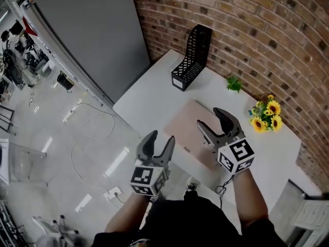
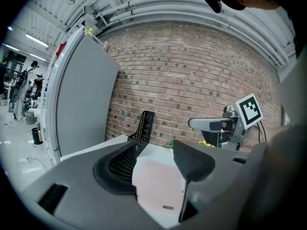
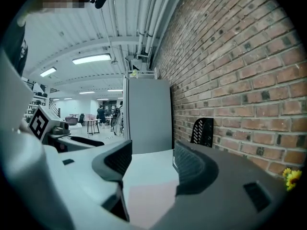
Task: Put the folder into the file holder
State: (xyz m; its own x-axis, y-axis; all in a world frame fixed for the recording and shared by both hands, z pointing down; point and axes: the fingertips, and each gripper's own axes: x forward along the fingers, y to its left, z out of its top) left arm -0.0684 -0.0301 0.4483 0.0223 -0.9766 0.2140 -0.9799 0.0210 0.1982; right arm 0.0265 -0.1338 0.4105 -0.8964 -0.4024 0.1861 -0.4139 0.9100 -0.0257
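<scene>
White table [image 1: 154,94] — folder [image 1: 186,126] flat just under right gripper [image 1: 209,118].

One white table [image 1: 154,94] carries one pink folder [image 1: 187,125], one black mesh file holder [image 1: 193,55], one small green plant [image 1: 234,83] and one bunch of sunflowers [image 1: 266,115] with at least three yellow blooms showing. Two hand-held tools are in view, the left tool [image 1: 160,138] and the right tool [image 1: 211,118], each with two jaws. There are two marker cubes, the left cube [image 1: 148,178] and the right cube [image 1: 236,155]. One tall grey cabinet [image 1: 97,35] stands beside the table.
</scene>
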